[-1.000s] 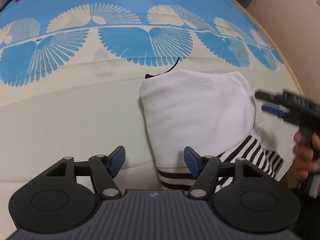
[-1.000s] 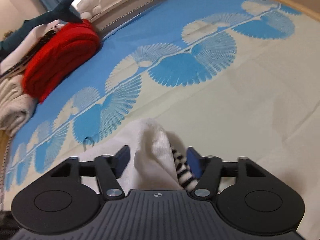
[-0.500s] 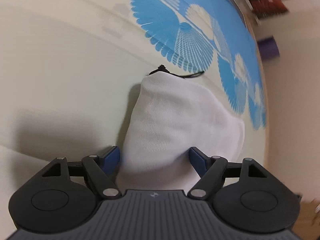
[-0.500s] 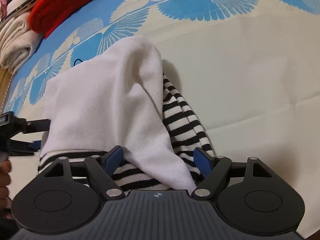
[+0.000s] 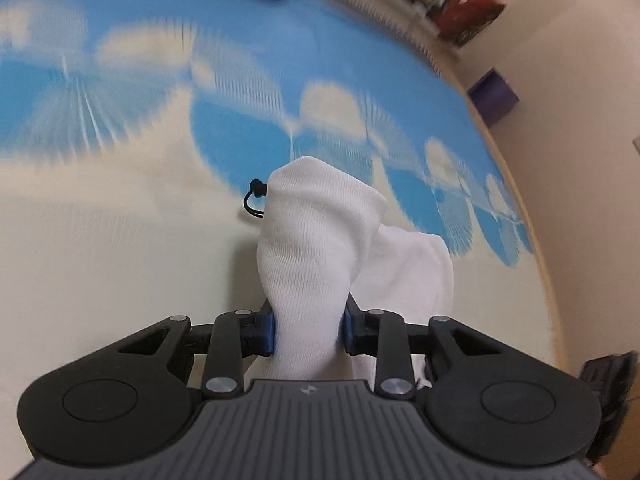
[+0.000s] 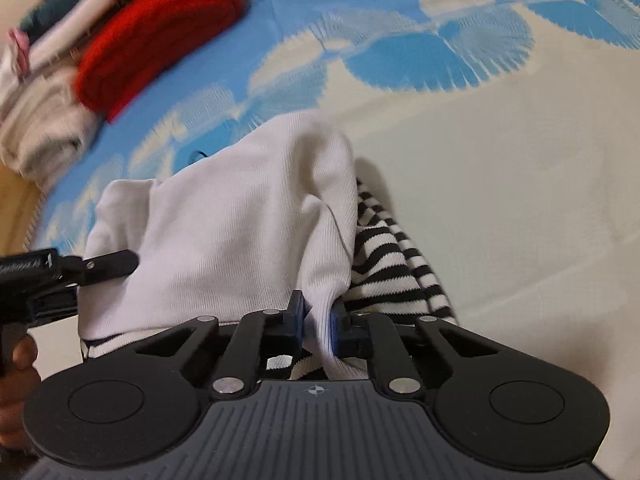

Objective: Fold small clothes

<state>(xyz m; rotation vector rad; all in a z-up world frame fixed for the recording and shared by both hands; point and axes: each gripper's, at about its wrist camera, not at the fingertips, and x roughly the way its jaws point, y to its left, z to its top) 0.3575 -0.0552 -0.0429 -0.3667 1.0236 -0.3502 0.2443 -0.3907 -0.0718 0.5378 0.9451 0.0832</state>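
Item: on the blue-and-cream bed [image 6: 520,184], white garment [image 6: 224,232] with striped trim [image 6: 392,264], my left hand-held gripper [image 5: 309,330] and right hand-held gripper [image 6: 318,322] each clenched on its near edge; I'd lift both evenly, fold forward; no legible writing.

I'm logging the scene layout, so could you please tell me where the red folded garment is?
In the right wrist view the red folded garment lies upper left on the blue-patterned sheet, beside a blurred clothes pile, beyond the white garment.
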